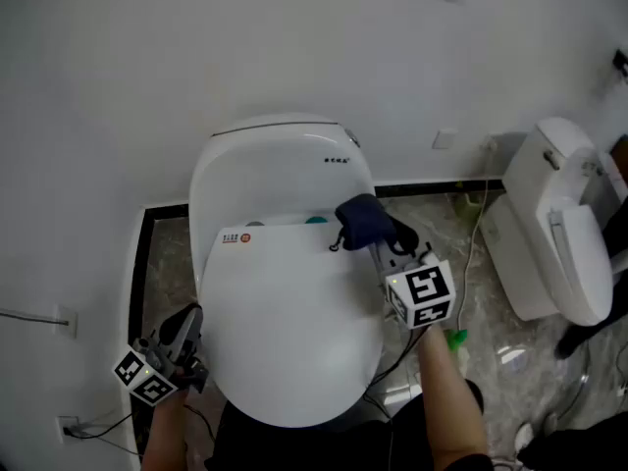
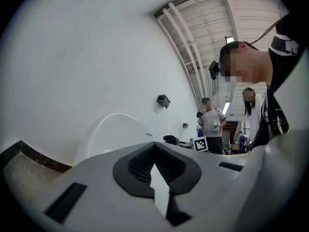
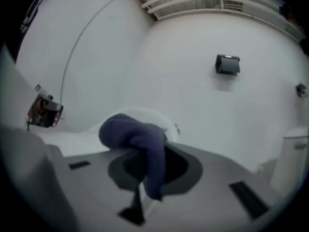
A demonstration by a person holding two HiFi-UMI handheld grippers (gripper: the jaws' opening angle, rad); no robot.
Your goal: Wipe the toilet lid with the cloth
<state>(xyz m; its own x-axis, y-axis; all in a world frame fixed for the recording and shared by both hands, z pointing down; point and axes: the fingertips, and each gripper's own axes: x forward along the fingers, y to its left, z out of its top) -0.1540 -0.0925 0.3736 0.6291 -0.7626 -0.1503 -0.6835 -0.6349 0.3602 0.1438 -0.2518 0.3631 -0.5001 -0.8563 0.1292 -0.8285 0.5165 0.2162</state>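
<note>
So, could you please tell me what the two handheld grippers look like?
Both the left gripper and right gripper have light grey bodies with black ribbed jaws. Each carries a white cube with black square markers, and black cables trail from them.

bright even light, fisheye-warped gripper views

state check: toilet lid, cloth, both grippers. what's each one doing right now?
toilet lid: closed, down.
cloth: bunched up, at the lid's rear edge.
right gripper: shut on cloth.
left gripper: shut, nothing between the jaws, by the lid's left side.
</note>
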